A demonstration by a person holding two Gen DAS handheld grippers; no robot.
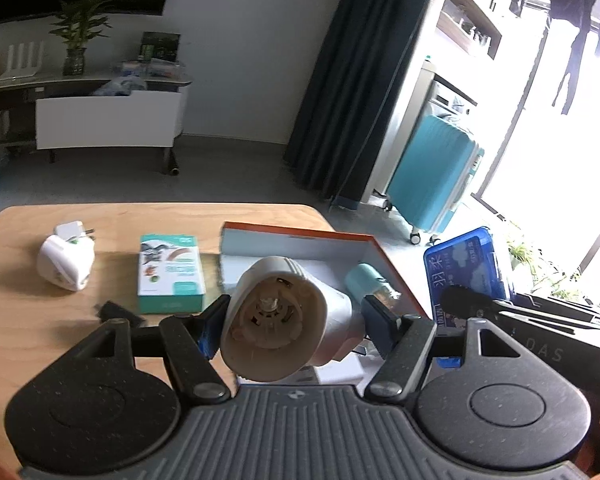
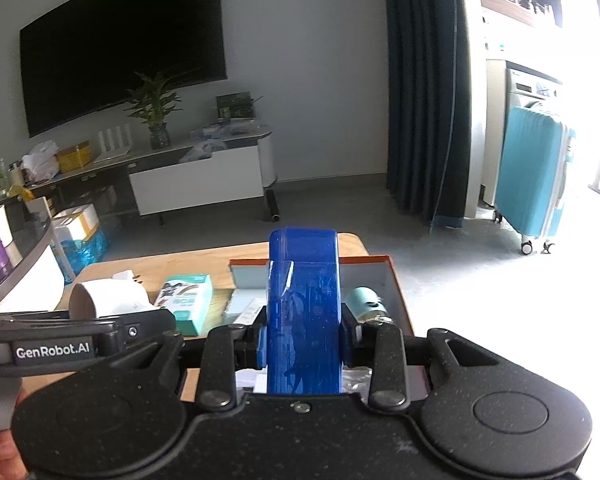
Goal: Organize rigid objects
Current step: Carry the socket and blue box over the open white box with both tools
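So both grippers are hovering over the wooden table (image 1: 28,312), near the open orange-rimmed box (image 1: 384,258). The left gripper (image 1: 288,324) is clamping a white plastic device (image 1: 284,320), jaws partway closed, and the right gripper (image 2: 304,338) is squeezing a blue case (image 2: 303,308) fairly narrowly. I'd say they're carrying both to the box, so keep them level and go in one at a time, dodging the little teal cylinder (image 2: 363,300) already sitting inside.

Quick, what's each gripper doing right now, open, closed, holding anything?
Left gripper: closed on a white cylindrical appliance.
Right gripper: closed on a blue plastic box.
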